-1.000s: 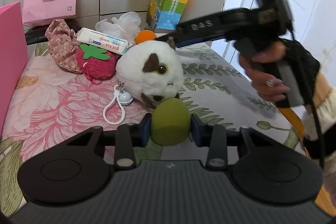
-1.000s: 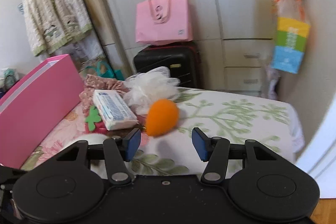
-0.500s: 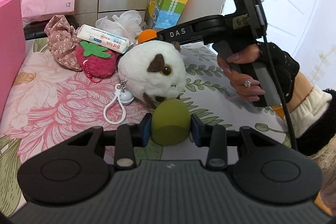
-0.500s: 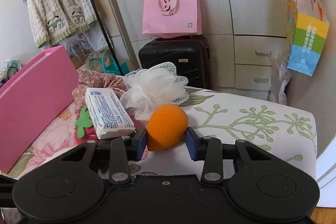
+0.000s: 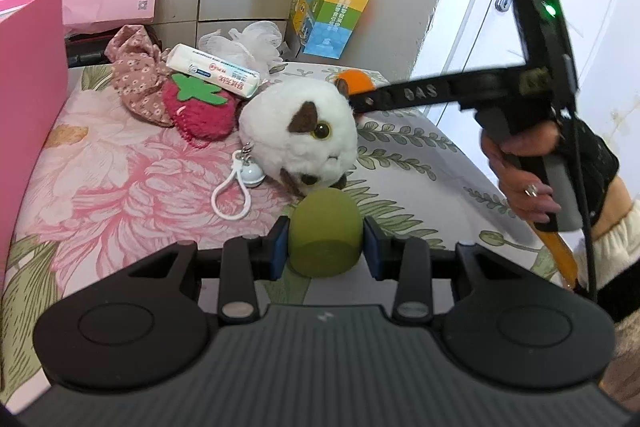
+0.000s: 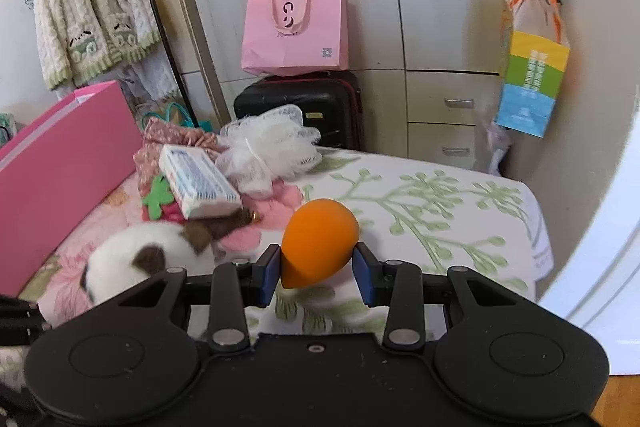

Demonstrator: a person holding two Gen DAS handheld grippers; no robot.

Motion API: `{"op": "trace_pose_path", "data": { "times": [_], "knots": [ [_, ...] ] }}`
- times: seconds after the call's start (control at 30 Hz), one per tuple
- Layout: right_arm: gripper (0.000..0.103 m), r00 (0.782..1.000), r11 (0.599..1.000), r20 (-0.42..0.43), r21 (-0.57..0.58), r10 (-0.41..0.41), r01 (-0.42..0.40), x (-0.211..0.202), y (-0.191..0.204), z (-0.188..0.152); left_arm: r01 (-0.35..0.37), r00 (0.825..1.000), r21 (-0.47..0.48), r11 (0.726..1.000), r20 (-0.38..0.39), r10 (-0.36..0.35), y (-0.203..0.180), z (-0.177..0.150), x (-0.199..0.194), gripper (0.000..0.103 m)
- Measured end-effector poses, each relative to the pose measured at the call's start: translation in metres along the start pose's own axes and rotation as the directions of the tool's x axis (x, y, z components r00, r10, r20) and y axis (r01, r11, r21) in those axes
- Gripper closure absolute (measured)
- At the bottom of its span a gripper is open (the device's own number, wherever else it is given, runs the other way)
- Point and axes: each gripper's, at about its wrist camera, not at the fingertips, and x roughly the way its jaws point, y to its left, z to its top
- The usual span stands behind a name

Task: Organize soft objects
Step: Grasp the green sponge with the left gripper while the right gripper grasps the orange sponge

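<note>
An olive-green egg-shaped sponge (image 5: pixel 325 227) sits squeezed between the blue pads of my left gripper (image 5: pixel 325 241), low over the flowered bedspread (image 5: pixel 120 187), just in front of a white plush animal (image 5: pixel 298 135). My right gripper (image 6: pixel 316 271) is shut on an orange egg-shaped sponge (image 6: pixel 320 239), held above the bed. In the left wrist view that orange sponge (image 5: pixel 354 83) shows behind the plush at the tip of the right gripper. A red strawberry plush (image 5: pixel 198 111), a tissue pack (image 5: pixel 214 70), a white mesh puff (image 5: pixel 244 45) and floral cloth (image 5: pixel 136 67) lie piled at the back.
A pink box (image 5: pixel 28 87) stands along the bed's left side. A white keychain loop (image 5: pixel 236 187) lies beside the plush. Beyond the bed are a black suitcase (image 6: pixel 300 99) with a pink bag (image 6: pixel 296 31) on it, a hanging coloured bag (image 6: pixel 528 83) and cupboards. A hand (image 5: pixel 524 167) holds the right gripper.
The right gripper's jaws closed on the orange sponge, which lay on the bed between them, and drew it back from the pile. The left gripper kept the green sponge in place.
</note>
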Motion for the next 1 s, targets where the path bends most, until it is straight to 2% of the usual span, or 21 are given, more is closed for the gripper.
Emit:
{"op": "trace_pose_path", "data": {
  "times": [0.43,0.53,0.73,1.0],
  "knots": [
    [0.059,0.995,0.995,0.007,0.001,-0.101,0.101,-0.063,0.039,-0.060,-0.030,1.000,0.003,1.000,-0.008,0.030,0.002,-0.013,-0.038,0.066],
    [0.059,0.995,0.995,0.012,-0.005,-0.100,0.100,-0.078,0.054,-0.070,-0.025,1.000,0.026,0.999,0.008,0.025,0.001,-0.020,-0.054,0.066],
    [0.059,0.997,0.996,0.015,-0.030,-0.081,0.082,-0.100,0.085,-0.088,-0.039,0.999,0.037,0.999,-0.031,0.040,0.006,-0.036,-0.081,0.066],
    [0.059,0.998,0.999,-0.062,-0.050,-0.009,0.006,-0.113,0.123,-0.105,-0.026,0.997,0.016,1.000,-0.076,0.027,0.023,-0.055,-0.115,0.066]
  ]
}}
